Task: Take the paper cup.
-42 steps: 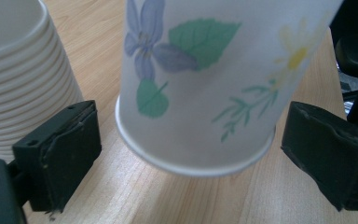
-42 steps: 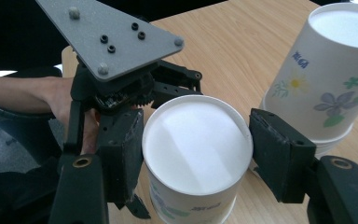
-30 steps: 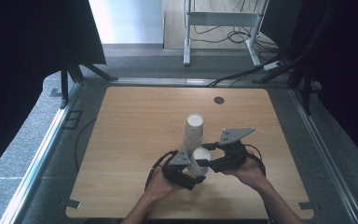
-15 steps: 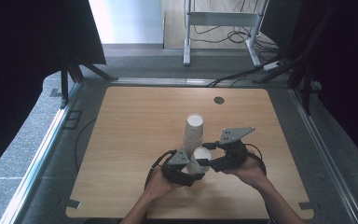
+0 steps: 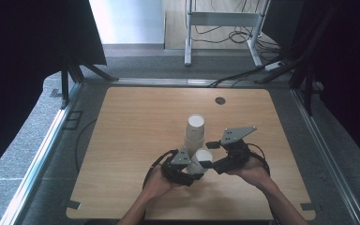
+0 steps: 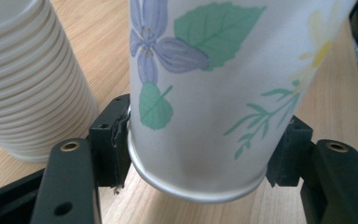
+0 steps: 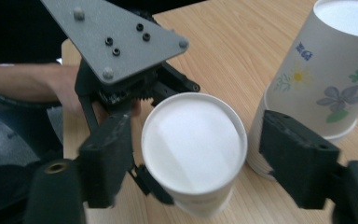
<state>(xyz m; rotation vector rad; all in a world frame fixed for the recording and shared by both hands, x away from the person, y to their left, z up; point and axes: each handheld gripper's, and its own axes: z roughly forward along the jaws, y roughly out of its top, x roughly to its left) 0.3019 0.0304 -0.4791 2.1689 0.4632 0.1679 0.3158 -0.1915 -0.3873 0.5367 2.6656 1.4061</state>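
Wooden table (image 5: 122, 140) with rounded corners is sitting on grey carpet, dark curtains hanging at both sides.

Paper is the material of everything on it: one stack of cups (image 5: 195, 133), smooth and tapered with flower and leaf prints, is standing upside down near the middle, and one single cup (image 5: 201, 159) just beside it is being clamped near its rim by the left gripper (image 6: 200, 154). The right gripper (image 7: 196, 158) is spreading its jaws on either side of that cup's white base, apparently not pressing it.
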